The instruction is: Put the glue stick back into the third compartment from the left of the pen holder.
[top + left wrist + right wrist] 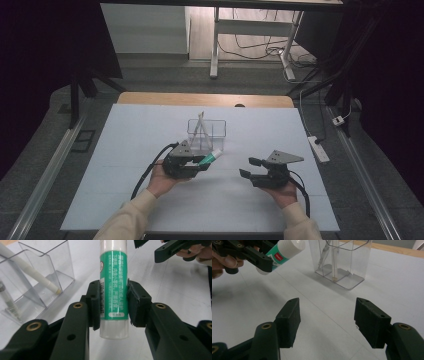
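Green-labelled white glue stick (113, 287) | clamped in left gripper (112, 307) jaws

cream sleeves (131, 212) cover both forearms. each claw, left (196, 165) and right (249, 167), is black with brass screws, a grey three-cornered plate and a black cable.

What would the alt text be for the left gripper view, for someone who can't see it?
The left gripper clamps a green-labelled white tube between its two black jaws, above a white table. A clear organizer at left holds a white stick; the right gripper shows at the top right.
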`<state>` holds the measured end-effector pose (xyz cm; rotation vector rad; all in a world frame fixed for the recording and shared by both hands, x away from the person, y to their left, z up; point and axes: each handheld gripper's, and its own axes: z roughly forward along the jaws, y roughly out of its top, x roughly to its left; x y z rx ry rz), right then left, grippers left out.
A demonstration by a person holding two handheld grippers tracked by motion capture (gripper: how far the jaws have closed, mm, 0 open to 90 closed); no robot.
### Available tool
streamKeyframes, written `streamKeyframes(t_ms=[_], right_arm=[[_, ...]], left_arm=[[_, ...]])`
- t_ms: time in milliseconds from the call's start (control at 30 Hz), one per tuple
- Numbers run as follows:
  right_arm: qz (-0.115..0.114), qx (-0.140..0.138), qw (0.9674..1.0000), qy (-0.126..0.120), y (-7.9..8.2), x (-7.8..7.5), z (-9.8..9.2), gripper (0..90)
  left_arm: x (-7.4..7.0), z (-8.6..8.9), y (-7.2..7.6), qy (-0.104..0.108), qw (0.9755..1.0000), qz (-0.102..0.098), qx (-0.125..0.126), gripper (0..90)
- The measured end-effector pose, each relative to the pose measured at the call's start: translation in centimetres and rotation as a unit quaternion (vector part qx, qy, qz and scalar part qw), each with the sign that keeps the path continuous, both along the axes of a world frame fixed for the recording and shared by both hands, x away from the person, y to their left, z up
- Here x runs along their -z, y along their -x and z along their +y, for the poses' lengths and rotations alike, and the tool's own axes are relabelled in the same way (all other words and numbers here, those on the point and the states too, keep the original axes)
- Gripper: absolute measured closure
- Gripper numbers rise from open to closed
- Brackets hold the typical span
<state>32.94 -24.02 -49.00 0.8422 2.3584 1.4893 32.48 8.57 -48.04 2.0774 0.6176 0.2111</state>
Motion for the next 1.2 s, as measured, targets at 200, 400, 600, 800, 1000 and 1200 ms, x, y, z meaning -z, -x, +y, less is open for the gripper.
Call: streamKeyframes(t_ms=[200, 400, 600, 800, 1000, 1200], right_arm=[[0.001, -0.003, 1.0, -0.002, 0.0, -0.1, 0.4, 35.5], [-0.002, -0.003, 1.0, -0.003, 0.0, -0.2, 0.9, 35.1], [-0.002, -0.004, 1.0, -0.002, -0.1, -0.2, 1.1, 35.1], [0.0, -0.007, 1.0, -0.006, -0.1, -0.2, 1.4, 35.1], [0.0, -0.009, 0.9997, -0.021, -0.2, -0.3, 1.9, 35.2], [0.003, -0.008, 0.9995, -0.032, -0.4, -0.3, 2.3, 35.5]], left_arm=[[0.0, -0.7, 0.0, 0.002, 1.0, -0.006, 0.006, 65.6], [0.1, -1.4, -0.1, 0.004, 0.9999, -0.007, 0.012, 65.6], [0.2, -1.9, -0.2, 0.002, 0.9998, -0.007, 0.017, 65.6], [0.4, -2.5, -0.2, 0.0, 0.9997, -0.01, 0.023, 65.6], [0.7, -3.2, -0.1, -0.009, 0.9994, -0.017, 0.029, 65.6], [0.8, -3.7, 0.0, -0.013, 0.9992, -0.022, 0.031, 65.6]])
